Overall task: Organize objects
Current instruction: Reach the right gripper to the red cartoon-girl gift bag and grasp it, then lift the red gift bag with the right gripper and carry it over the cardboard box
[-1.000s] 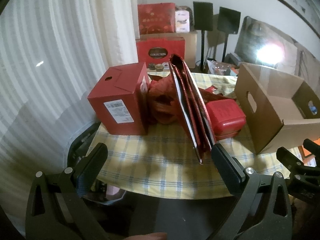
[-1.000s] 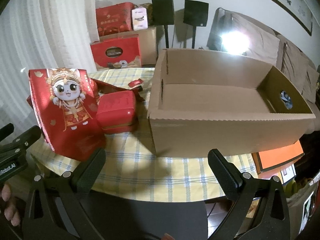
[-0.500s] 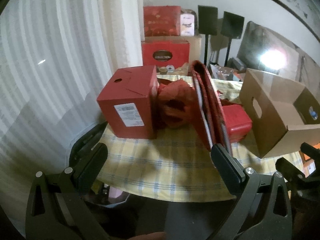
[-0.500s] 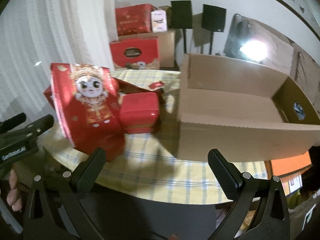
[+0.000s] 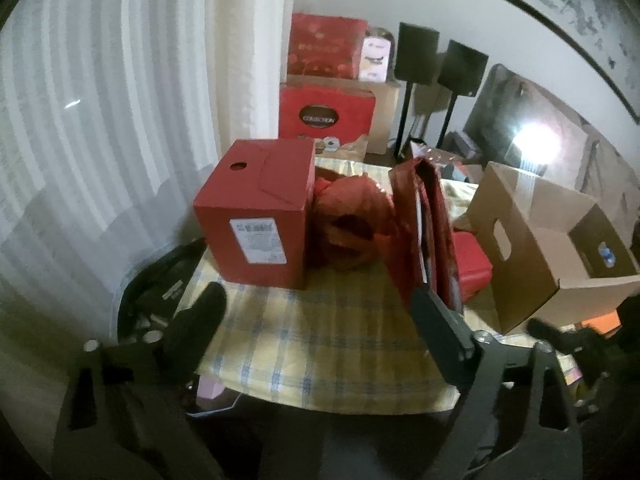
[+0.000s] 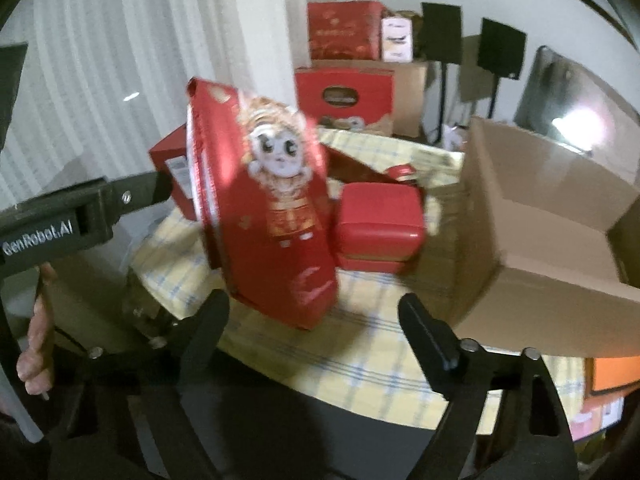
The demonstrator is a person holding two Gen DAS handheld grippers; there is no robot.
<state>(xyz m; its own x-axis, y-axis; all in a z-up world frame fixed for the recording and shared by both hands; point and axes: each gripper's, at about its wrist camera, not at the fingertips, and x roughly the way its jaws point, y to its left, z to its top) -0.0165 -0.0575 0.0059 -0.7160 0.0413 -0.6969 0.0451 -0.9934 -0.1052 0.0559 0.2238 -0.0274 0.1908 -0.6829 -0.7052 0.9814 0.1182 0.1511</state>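
Note:
A yellow checked table (image 5: 332, 344) holds a red carton (image 5: 256, 212), a crumpled red bag (image 5: 352, 224), an upright flat red gift bag (image 5: 424, 220), a red tin (image 5: 474, 266) and an open cardboard box (image 5: 552, 248). My left gripper (image 5: 316, 312) hovers over the table's near edge, its jaws closing on nothing. In the right wrist view the gift bag (image 6: 276, 208) shows a cartoon doll, with the tin (image 6: 380, 228) and the cardboard box (image 6: 540, 216) to its right. My right gripper (image 6: 314, 308) is closing; the bag's lower corner sits between its fingertips, untouched.
Red gift boxes (image 5: 326, 112) and two black speakers on stands (image 5: 416, 56) stand behind the table, with white curtains at the left. A black bag (image 5: 156, 288) lies below the table's left edge. A hand (image 6: 36, 344) holds the left gripper (image 6: 80, 216).
Both grippers' jaws have narrowed. The right gripper swung left and closer, from the cardboard box to the doll gift bag. The left gripper shifted so the red carton sits nearer the middle.

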